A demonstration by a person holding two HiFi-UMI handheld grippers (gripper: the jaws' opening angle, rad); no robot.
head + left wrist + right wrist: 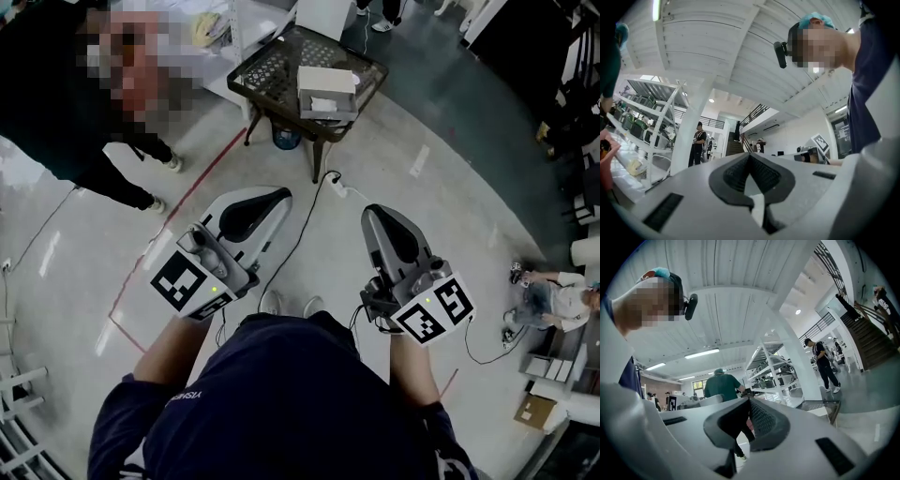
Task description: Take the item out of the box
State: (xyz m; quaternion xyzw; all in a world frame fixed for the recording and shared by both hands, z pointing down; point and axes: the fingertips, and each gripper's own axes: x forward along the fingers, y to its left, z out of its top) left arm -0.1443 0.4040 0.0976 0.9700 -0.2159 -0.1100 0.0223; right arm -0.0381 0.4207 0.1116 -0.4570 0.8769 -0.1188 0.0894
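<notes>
Holding: left gripper point(279, 197) and right gripper point(375, 212) are each showing jaws together, empty, near the body.
Box: white box point(326, 92) is sitting on the mesh table point(267, 70), far ahead, well apart from both; its item is not showing.
Progress: seemingly not begun; reaching, opening and lifting are remaining.

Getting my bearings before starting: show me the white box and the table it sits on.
white box point(324, 82), head view, its top face.
table point(265, 70), head view, bare mesh top left of the box.
</notes>
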